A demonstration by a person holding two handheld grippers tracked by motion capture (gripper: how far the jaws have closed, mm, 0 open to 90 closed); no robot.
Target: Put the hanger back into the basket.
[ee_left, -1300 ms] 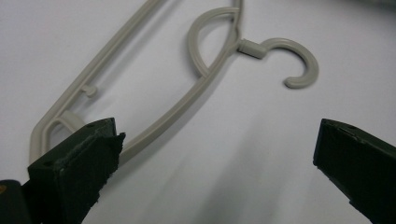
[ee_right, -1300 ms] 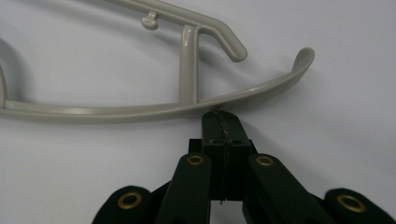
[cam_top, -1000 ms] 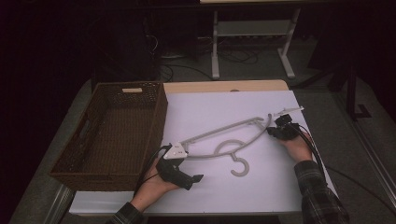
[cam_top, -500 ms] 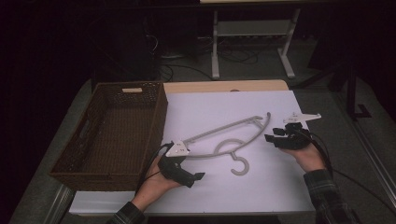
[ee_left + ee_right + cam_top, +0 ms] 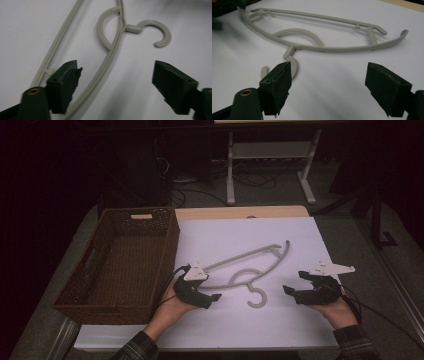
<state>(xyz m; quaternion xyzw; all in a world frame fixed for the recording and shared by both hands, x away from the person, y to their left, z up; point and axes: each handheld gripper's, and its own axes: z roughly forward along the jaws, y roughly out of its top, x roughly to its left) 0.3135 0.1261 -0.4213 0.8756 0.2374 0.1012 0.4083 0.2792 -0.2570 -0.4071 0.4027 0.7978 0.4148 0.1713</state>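
The hanger lies flat on the tabletop beside the basket. The left tool, jaws just narrowing, straddles one arm; the right tool has just opened (empty). One-ended lifting could swing it.

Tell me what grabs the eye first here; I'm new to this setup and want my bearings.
The pale grey plastic clothes hanger lies flat in the middle of the white table sheet, hook toward the person. A dark brown woven basket sits empty at the sheet's left edge. The left gripper sits over the hanger's left end, and the right gripper hovers open, apart from the hanger.
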